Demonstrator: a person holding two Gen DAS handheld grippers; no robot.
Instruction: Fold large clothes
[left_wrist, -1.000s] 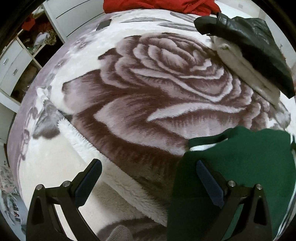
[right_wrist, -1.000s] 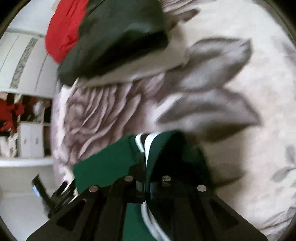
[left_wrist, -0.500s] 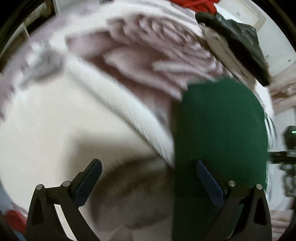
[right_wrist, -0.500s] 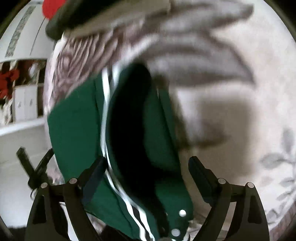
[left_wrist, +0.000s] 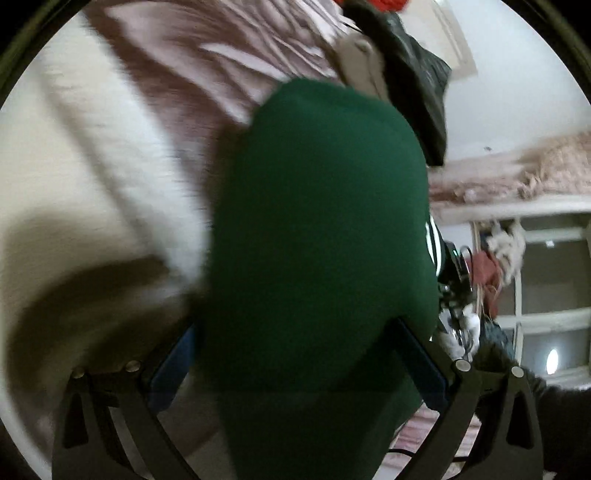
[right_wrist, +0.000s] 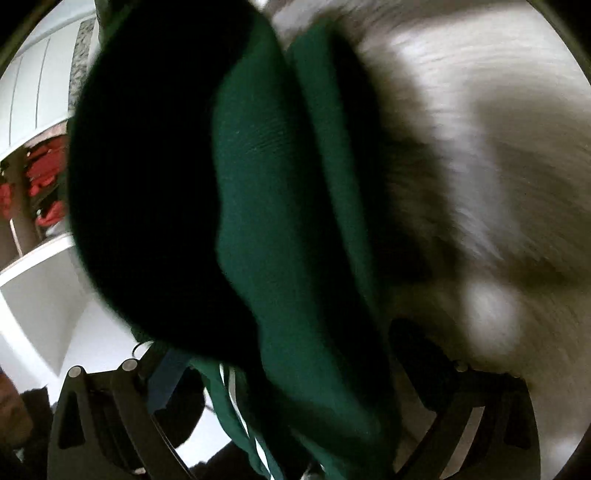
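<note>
A dark green garment (left_wrist: 317, 229) with white stripes at one edge lies on the rose-patterned blanket (left_wrist: 92, 155). In the left wrist view it fills the middle and passes between the wide-spread fingers of my left gripper (left_wrist: 299, 365), which is open around it. In the right wrist view the same green garment (right_wrist: 277, 240) lies bunched in folds between the spread fingers of my right gripper (right_wrist: 291, 373), also open. Both views are blurred by motion.
A black jacket (left_wrist: 417, 85) on a beige garment (left_wrist: 360, 61) lies at the far side of the blanket, with red cloth (left_wrist: 384, 4) behind. White shelves (right_wrist: 33, 258) with red items stand to the left in the right wrist view.
My right gripper has opened and let go of the green garment. Both grippers have closed in on the garment, which now sits between each pair of open fingers.
</note>
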